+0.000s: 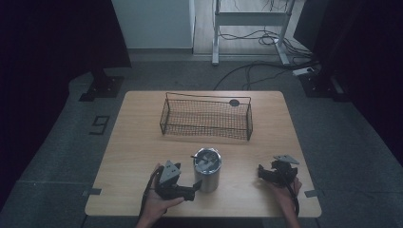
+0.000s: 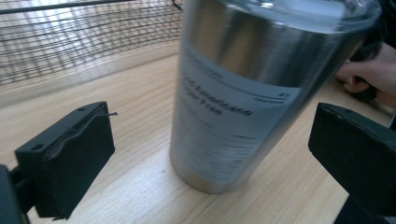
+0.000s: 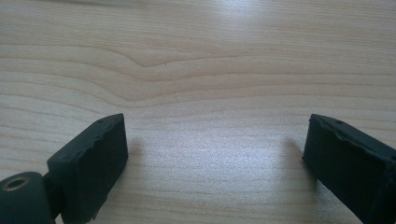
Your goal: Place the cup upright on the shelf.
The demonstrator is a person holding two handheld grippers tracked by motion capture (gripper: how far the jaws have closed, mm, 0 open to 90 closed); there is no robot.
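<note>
A steel tumbler (image 1: 207,169) with a clear lid stands upright on the wooden table (image 1: 142,142), near its front middle. My left gripper (image 1: 194,186) lies just left of it, held by a hand, jaws pointing at its base. In the left gripper view the tumbler (image 2: 243,93) with its printed label stands between the wide-apart jaws, touching neither. My right gripper (image 1: 262,172) rests on the table to the tumbler's right, open. In the right gripper view its jaws stand apart over bare wood (image 3: 205,93) with nothing between them.
A black wire basket (image 1: 206,117) sits across the back middle of the table, and its mesh (image 2: 70,42) shows behind the tumbler. A small dark round thing (image 1: 234,102) lies behind it. Stands and cables are on the floor beyond.
</note>
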